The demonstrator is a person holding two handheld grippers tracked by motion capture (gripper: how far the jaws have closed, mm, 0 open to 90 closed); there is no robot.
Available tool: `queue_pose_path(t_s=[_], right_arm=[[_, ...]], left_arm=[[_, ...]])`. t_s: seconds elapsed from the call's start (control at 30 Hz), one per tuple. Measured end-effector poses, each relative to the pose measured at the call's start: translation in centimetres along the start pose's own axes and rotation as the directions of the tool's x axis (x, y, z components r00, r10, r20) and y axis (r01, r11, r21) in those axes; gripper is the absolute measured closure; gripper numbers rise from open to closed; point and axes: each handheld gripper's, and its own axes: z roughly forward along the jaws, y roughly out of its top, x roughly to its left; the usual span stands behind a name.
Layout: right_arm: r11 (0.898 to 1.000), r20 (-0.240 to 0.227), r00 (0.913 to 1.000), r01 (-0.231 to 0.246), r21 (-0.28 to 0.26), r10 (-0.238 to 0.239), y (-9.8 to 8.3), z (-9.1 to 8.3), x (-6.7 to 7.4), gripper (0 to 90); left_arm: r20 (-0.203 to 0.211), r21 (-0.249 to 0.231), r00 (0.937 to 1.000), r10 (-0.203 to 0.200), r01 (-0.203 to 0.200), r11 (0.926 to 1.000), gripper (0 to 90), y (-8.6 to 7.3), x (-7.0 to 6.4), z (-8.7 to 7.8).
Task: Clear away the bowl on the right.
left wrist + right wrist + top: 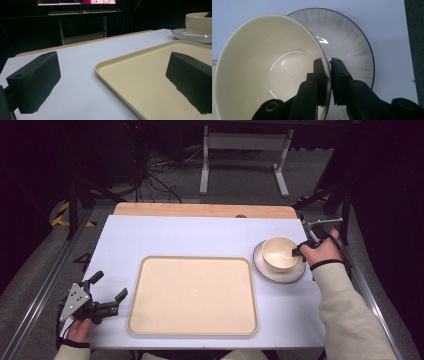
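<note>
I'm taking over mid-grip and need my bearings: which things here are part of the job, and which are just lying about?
In the job:
- bowl, its rim pinched by the right gripper
- plate under the bowl

Lying about:
- tray, bare
- left gripper, jaws open, beside the tray
- white frame on the floor beyond the table

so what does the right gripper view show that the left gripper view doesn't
Right gripper view: the right hand-held gripper shut on the bowl's rim, one jaw inside and one outside; the bowl's glossy, empty inside; the plate's grey streaked face with its dark edge.

Left gripper view: the left hand-held gripper open above the tray corner, holding nothing; a bare stretch of table; a dark background with a lit screen.

Both: the cream bowl standing on the plate.
</note>
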Motion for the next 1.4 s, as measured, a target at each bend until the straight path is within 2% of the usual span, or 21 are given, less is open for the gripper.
queue_pose_path(t_s=[0.7, 1.0, 1.4], right_arm=[[0.999, -0.019, 0.9991, 0.039, -0.015, -0.039, 0.6, -3.3, 1.9, 82.9], [0.997, -0.029, 0.9969, 0.073, -0.016, -0.073, 0.4, -3.5, 3.1, 82.8], [0.989, -0.050, 0.9874, 0.150, 0.003, -0.150, -0.3, -3.4, 6.0, 82.7]], left_arm=[[0.000, 0.000, 1.0000, 0.000, 0.000, 1.0000, 0.1, 0.0, 0.0, 0.0], [0.000, 0.000, 1.0000, 0.001, -0.001, 1.0000, 0.2, 0.0, 0.0, 0.0], [0.001, 0.000, 1.0000, 0.001, -0.001, 1.0000, 0.1, 0.0, 0.0, 0.0]])
